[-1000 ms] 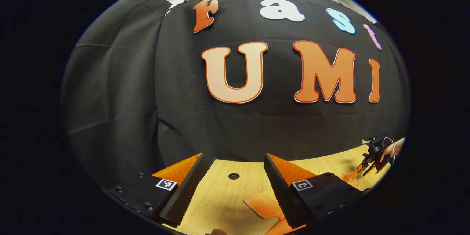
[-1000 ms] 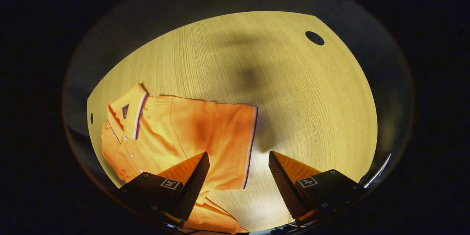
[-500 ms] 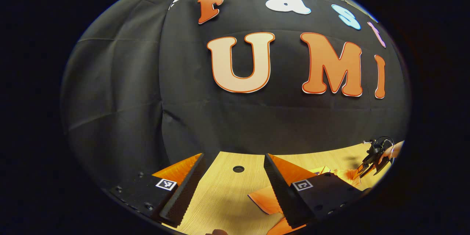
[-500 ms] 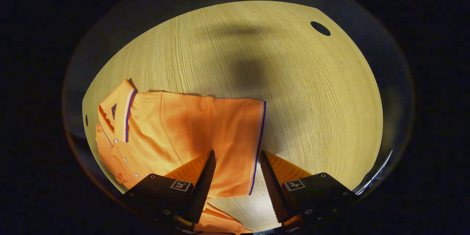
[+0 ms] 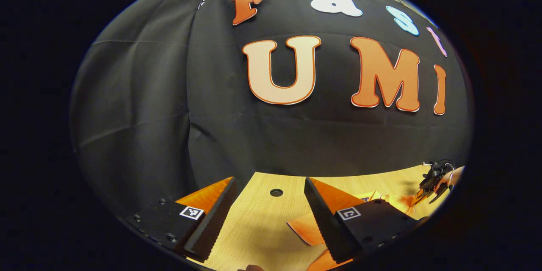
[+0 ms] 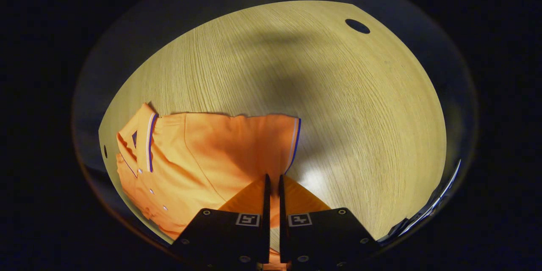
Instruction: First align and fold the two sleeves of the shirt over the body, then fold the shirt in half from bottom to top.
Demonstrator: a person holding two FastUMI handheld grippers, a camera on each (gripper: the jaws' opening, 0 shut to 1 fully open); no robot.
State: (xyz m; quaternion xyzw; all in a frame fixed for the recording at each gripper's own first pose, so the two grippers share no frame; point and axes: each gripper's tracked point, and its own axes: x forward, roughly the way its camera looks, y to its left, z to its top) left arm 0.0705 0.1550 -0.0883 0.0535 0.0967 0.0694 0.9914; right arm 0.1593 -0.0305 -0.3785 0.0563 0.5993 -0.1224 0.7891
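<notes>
left gripper [image 5: 270, 203]: fingers spread wide, nothing between, pale wooden table [image 5: 254, 228] with round hole [image 5: 276, 192] ahead | orange short-sleeved polo shirt [image 5: 307, 230]: corner by its right finger, rest cut off | right gripper [image 6: 272, 190]: fingers nearly together at blue-trimmed sleeve [image 6: 271, 144] hem; fabric pinched or not – can't tell, contact hidden

Pale wooden table [image 6: 347, 106], round hole [image 6: 357, 26], perhaps a cable port.

place: recording booth | evidence: black cloth wall [image 5: 139, 106]; bare wooden table [image 6: 338, 106]
</notes>
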